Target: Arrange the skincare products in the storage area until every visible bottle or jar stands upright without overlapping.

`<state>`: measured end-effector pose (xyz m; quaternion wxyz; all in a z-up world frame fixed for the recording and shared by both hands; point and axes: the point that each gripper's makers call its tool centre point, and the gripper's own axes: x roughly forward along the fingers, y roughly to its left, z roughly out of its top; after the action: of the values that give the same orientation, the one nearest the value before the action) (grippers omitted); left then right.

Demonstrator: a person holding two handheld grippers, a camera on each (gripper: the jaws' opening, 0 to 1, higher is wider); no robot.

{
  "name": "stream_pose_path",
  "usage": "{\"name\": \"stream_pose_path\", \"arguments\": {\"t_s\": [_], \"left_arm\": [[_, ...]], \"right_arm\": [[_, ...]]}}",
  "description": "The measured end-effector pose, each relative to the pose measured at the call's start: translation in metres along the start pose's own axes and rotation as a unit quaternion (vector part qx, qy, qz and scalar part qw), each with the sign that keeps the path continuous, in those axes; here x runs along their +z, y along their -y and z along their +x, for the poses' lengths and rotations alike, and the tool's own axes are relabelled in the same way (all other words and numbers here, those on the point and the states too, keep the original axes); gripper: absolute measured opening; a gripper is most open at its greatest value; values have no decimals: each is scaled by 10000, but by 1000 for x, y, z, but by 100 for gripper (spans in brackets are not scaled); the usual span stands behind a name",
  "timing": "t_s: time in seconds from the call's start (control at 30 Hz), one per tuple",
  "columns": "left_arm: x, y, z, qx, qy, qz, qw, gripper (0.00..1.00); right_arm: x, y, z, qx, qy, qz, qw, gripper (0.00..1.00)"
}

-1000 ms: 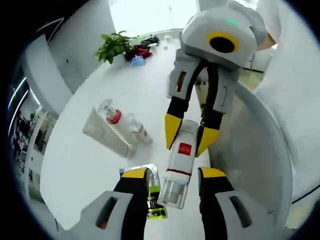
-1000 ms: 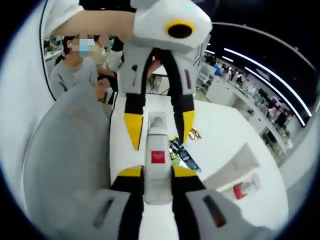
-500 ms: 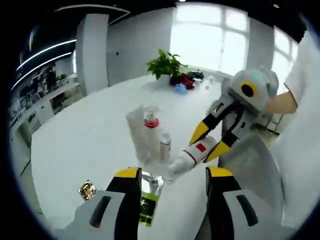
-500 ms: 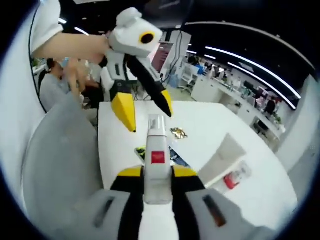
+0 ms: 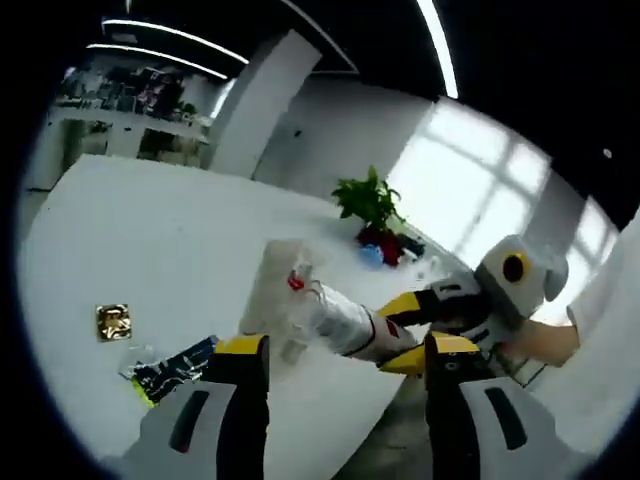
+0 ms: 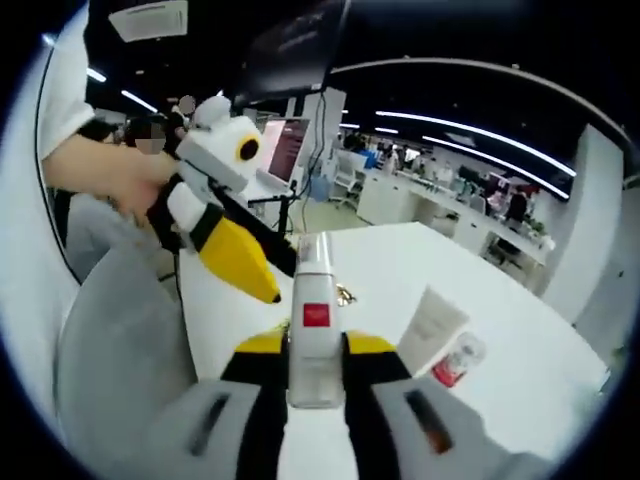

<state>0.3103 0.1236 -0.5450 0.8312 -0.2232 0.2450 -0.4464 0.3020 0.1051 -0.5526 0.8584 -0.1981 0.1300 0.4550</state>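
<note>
Skincare bottle, white and cylindrical with a red square label (image 6: 316,330), is being gripped between the yellow-padded jaws of the right gripper (image 6: 316,352), its long axis running straight out along those jaws with the pale cap end pointing away from the camera. It is being carried above the white desk (image 6: 510,380), not standing on it. In the left gripper view the same bottle (image 5: 345,322) is being held nearly level, crossing just ahead of the left gripper (image 5: 340,352), whose jaws are being kept well apart with nothing between them.

The coming move is judged to turn on that level axis: the bottle must be tipped until its base faces the desk, and the right gripper, already clamped on it, is the nearer one for that.

Farther off on the desk, a white squeeze tube (image 6: 432,326) and a clear bottle with a red collar (image 6: 457,360) are being seen just beside one another; whether they are touching cannot be told.

A dark printed sachet (image 5: 172,368) and a small gold foil packet (image 5: 113,321), lying flat, are being shown in the left gripper view, with a green potted plant (image 5: 368,199) beyond at the far edge.
</note>
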Motion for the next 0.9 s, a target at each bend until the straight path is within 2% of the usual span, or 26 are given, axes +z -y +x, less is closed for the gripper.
{"name": "stream_pose_path", "arguments": {"t_s": [0.13,0.33,0.43,0.53,0.67,0.9], "left_arm": [[-5,6,5,-28,62,-88,9999,56],[-1,11,8,-44,331,-294,9990,40],[-5,11,10,61,312,-224,9992,32],[-3,12,11,64,532,-514,9972,32],[-4,6,10,199,624,-681,9955,27],[-6,8,7,163,662,-857,9940,23]], "right_arm": [[3,-2,1,-38,48,8,10000,19],[5,-2,1,-107,110,98,9998,19],[8,0,0,-175,246,360,9989,19],[8,2,1,-233,232,396,9987,20],[8,1,2,-258,201,368,9988,20],[4,-6,3,-237,237,606,9976,20]]}}
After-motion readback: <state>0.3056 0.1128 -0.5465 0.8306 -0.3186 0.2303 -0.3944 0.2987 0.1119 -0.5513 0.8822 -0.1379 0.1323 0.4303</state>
